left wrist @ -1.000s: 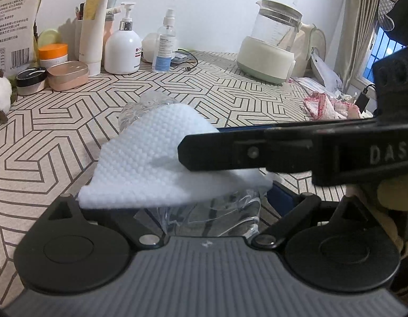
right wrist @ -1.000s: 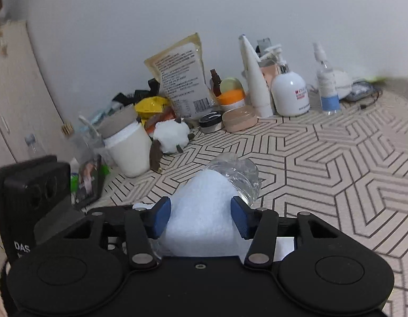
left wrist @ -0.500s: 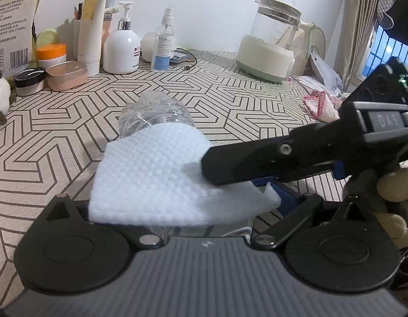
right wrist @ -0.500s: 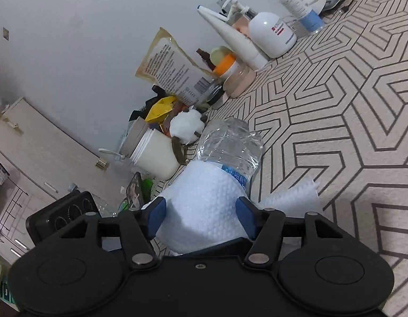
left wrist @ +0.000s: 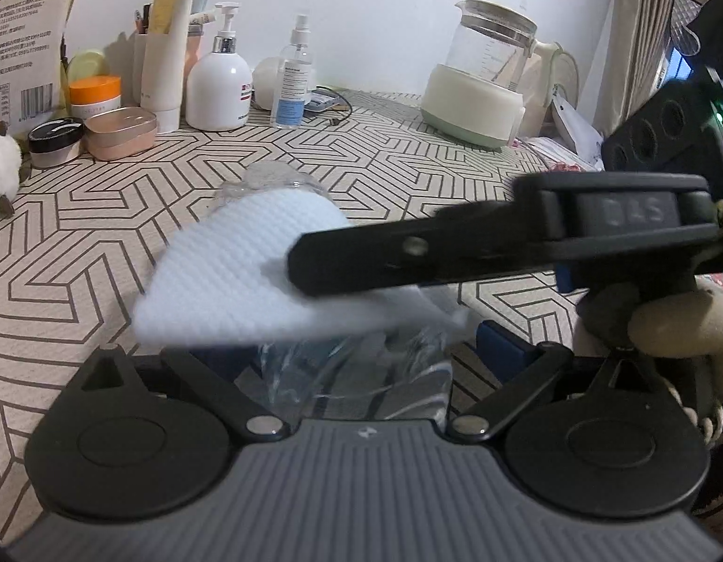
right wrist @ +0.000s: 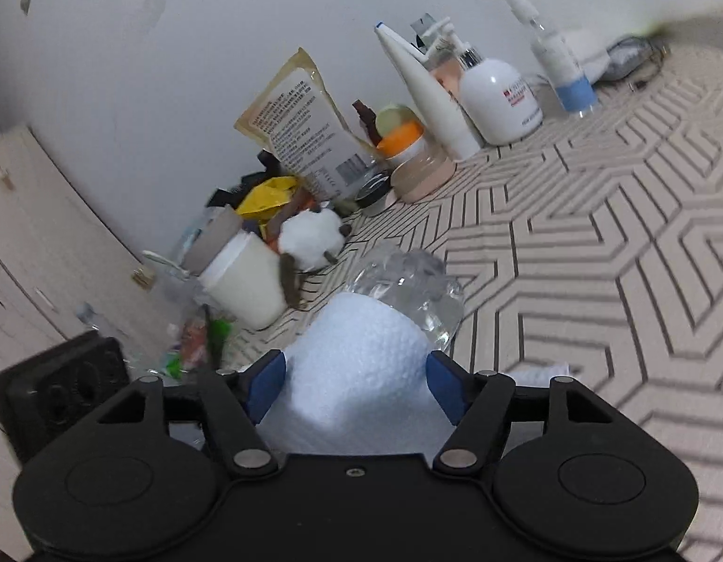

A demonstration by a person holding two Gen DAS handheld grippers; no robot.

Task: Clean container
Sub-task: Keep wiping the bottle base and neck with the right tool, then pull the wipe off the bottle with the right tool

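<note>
Left gripper (left wrist: 361, 351): jaws wide, set either side of the clear crumpled plastic bottle (left wrist: 277, 182), which lies on its side on the geometric-patterned bench (left wrist: 408, 173); pad contact hidden. Right gripper (right wrist: 354, 386): jaws have just been opening, blue pads flanking the white textured wipe (right wrist: 361, 356) draped over the bottle; grip unclear. It crosses the left view from the right, tilted. Bottle contents indiscernible.

bottle (left wrist: 277, 182): middle hidden under white cloth (left wrist: 239, 276) | cloth's near edge: motion-blurred | left gripper (left wrist: 361, 356): left pad hidden behind cloth | snack bag (left wrist: 19, 33): cut off at frame edge
</note>
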